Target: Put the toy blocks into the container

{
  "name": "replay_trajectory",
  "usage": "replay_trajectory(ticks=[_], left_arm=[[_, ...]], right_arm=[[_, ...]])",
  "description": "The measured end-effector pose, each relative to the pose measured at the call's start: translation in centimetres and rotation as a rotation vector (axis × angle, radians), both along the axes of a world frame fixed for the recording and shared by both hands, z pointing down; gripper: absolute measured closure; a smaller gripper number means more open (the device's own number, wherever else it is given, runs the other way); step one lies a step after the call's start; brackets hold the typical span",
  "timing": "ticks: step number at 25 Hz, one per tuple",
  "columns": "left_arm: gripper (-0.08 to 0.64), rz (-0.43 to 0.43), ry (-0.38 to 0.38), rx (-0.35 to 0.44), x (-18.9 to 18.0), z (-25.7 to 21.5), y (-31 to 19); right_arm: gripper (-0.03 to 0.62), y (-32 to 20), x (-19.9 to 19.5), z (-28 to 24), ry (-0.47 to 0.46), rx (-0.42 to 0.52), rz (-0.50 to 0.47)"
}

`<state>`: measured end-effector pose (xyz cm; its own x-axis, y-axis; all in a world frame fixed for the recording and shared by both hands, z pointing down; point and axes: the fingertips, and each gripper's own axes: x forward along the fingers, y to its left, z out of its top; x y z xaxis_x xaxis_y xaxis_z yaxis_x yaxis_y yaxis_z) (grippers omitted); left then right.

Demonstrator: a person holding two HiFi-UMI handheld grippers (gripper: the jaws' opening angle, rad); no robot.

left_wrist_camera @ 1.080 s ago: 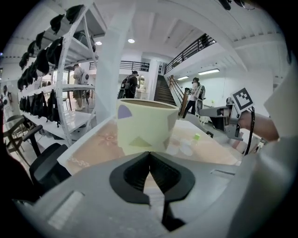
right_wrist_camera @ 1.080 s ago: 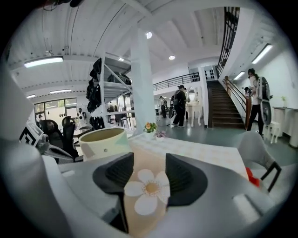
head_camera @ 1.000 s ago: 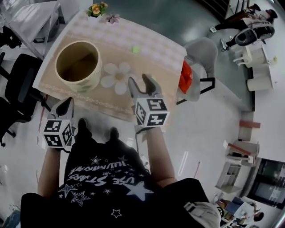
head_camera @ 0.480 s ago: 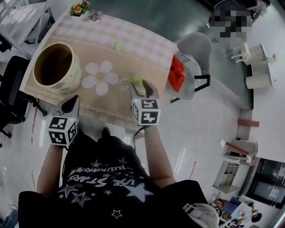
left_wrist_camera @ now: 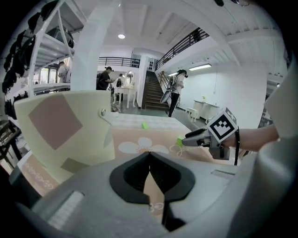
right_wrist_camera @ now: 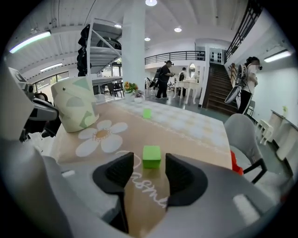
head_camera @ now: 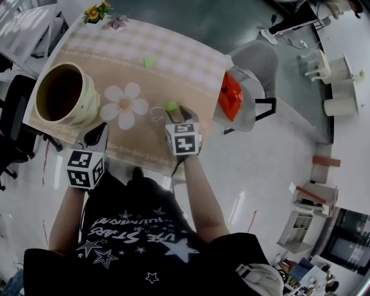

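A green block (head_camera: 171,106) sits on the tablecloth near the table's right edge. My right gripper (head_camera: 177,113) is open, its jaw tips on either side of the block's near end without touching it; the right gripper view shows the block (right_wrist_camera: 151,156) just ahead of the gripper (right_wrist_camera: 149,168). A second green block (head_camera: 148,62) lies farther back (right_wrist_camera: 147,113). The cream container (head_camera: 63,95) stands upright at the table's left. My left gripper (head_camera: 98,133) is at the near table edge beside it, its jaws (left_wrist_camera: 149,155) shut on nothing.
A small flower pot (head_camera: 95,11) stands at the table's far corner. A grey chair (head_camera: 257,63) with a red bag (head_camera: 229,95) stands off the right edge. A black office chair (head_camera: 14,115) is to the left. People stand far off.
My right gripper has sunk toward the table and reached the near green block, which now lies between its jaw tips. My left gripper has come up to the table edge by the container.
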<state>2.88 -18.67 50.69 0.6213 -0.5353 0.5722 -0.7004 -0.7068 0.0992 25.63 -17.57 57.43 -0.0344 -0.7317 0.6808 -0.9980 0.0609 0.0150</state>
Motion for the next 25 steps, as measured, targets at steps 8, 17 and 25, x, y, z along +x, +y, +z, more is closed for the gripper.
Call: replay_trajectory(ticks=[8,17,25], left_arm=[[0.551,-0.017,0.000,0.001,0.4,0.1,0.1],[0.551,-0.075,0.008,0.019,-1.1,-1.1,0.6],[0.551,-0.176,0.022,0.030,-5.2,-2.4,0.9]], right_arm=[[0.428,-0.8,0.2,1.4,0.021,-0.042,-0.020],[0.456,-1.5,-0.8,-0.3,0.044,-0.001,-0.075],[0.456,-4.5,-6.5,-7.4,-0.027,0.139,-0.188]])
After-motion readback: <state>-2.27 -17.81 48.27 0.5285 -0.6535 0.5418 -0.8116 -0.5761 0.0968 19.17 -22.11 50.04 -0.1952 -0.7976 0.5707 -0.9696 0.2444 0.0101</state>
